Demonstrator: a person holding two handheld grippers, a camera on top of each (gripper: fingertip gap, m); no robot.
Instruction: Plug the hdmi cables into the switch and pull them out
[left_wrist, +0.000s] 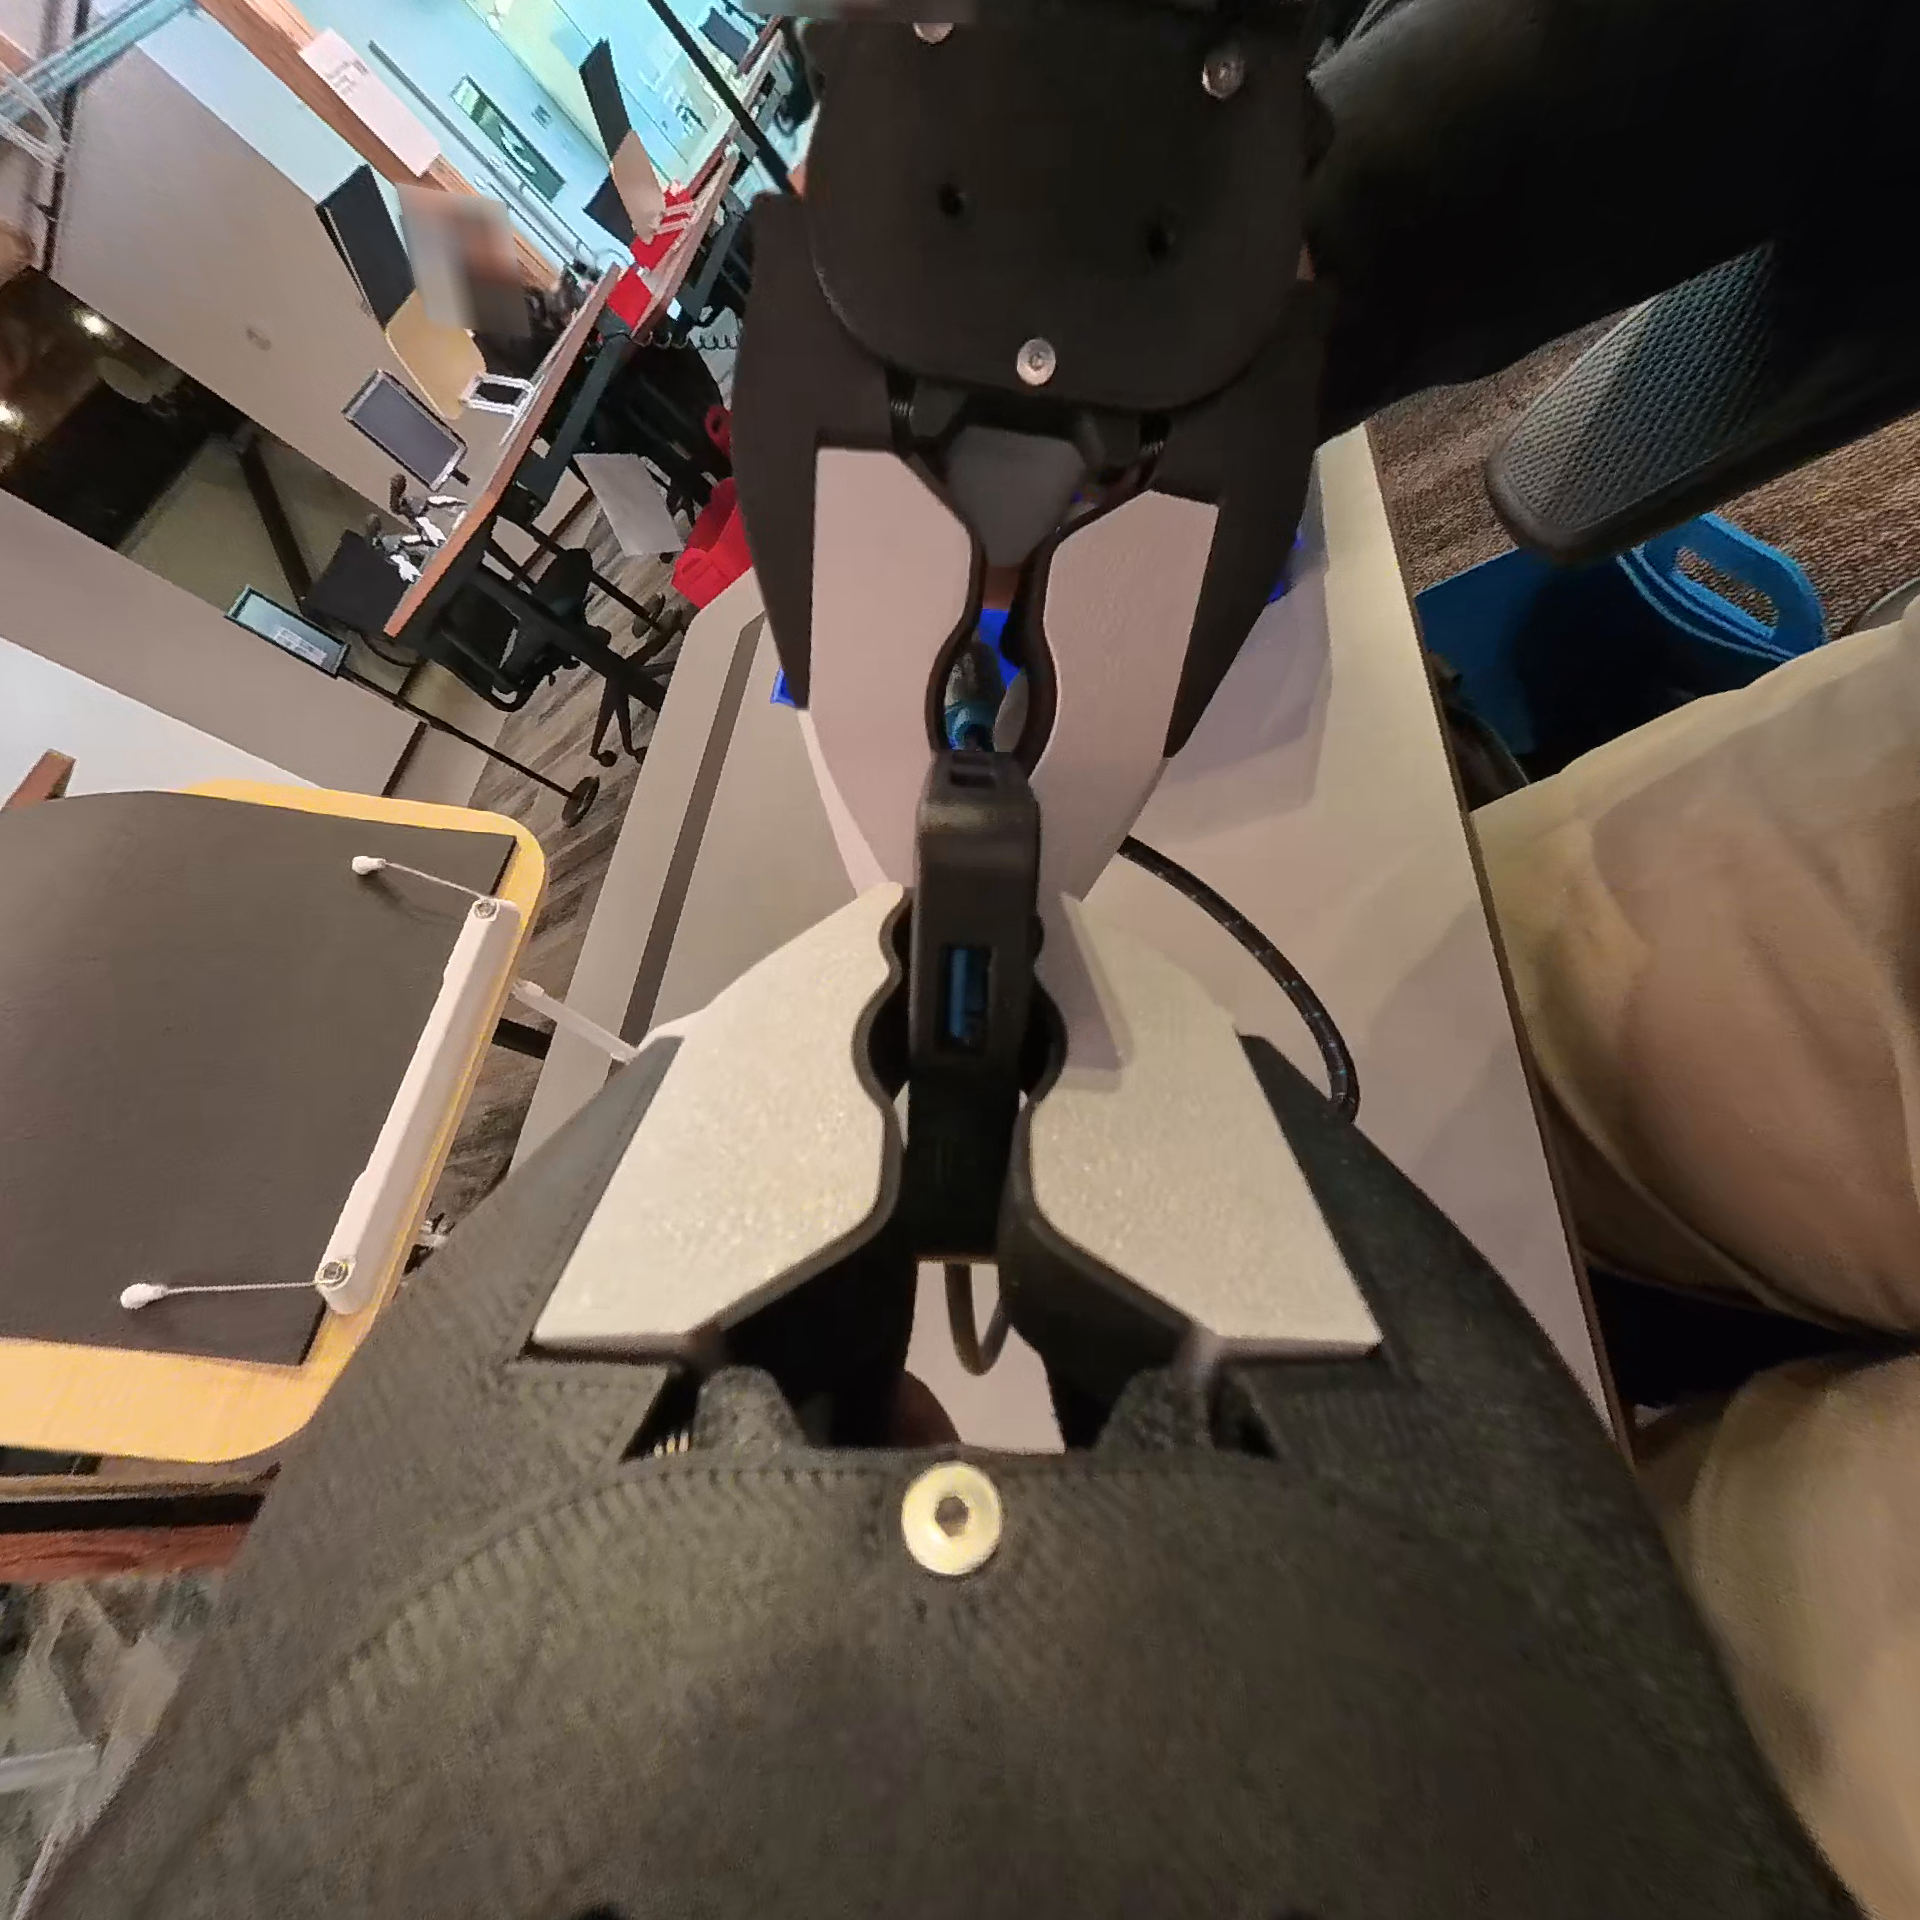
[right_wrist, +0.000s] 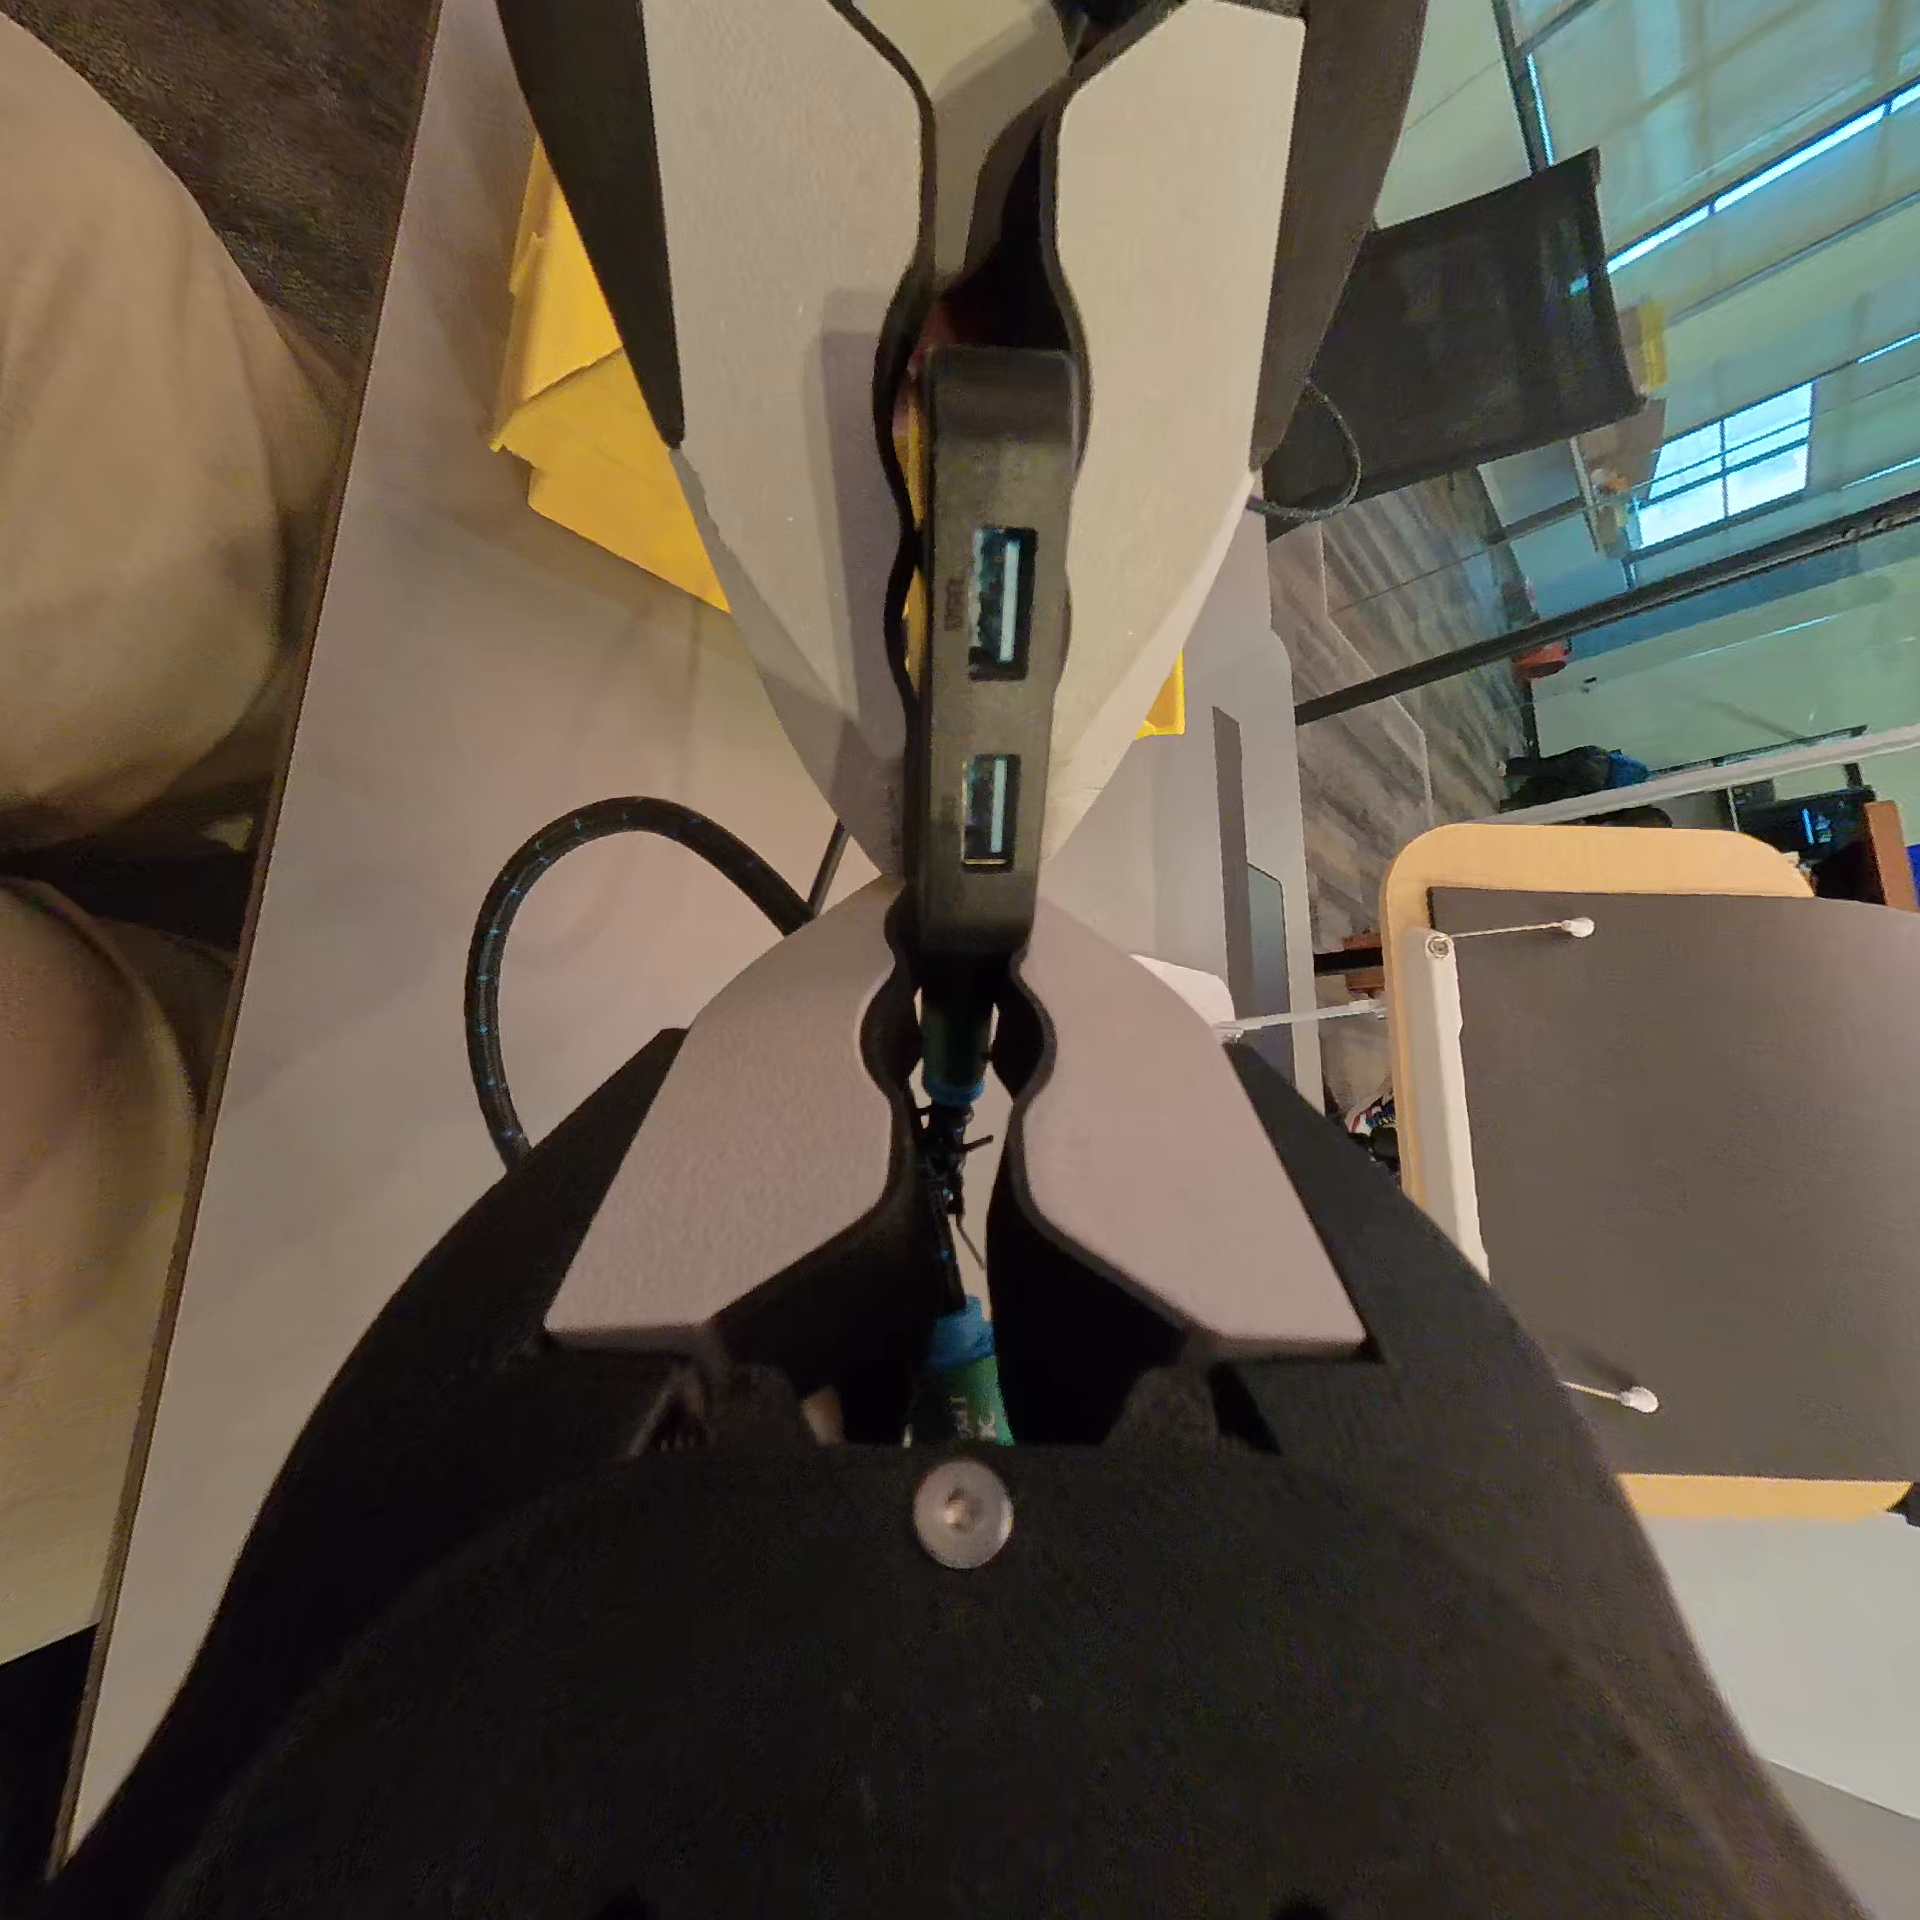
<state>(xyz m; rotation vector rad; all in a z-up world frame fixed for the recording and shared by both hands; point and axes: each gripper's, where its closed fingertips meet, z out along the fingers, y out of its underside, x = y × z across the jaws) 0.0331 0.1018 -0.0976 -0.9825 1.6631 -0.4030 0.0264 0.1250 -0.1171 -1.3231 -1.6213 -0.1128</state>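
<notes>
The black switch (left_wrist: 971, 935), a slim box with blue ports on its side (right_wrist: 992, 603), is held in the air over the white table (right_wrist: 416, 935). My left gripper (left_wrist: 971, 940) is shut on one end of it; the right wrist view shows it from the top (right_wrist: 982, 831). My right gripper (right_wrist: 961, 935) faces it and is shut on a cable plug (right_wrist: 951, 1049) right at the switch's other end. The left wrist view shows it at the top (left_wrist: 977, 831). I cannot tell how deep the plug sits. The braided black cable (right_wrist: 494, 987) loops over the table.
A person's legs in beige trousers (left_wrist: 1714, 987) are close beside the table. A yellow bin (right_wrist: 582, 364) and a blue bin (left_wrist: 1621, 623) lie beyond. A side table with a black mat (left_wrist: 208, 1039) stands on the other side. A chair arm (left_wrist: 1662, 395) is near. My left and right fingertips are right by each other.
</notes>
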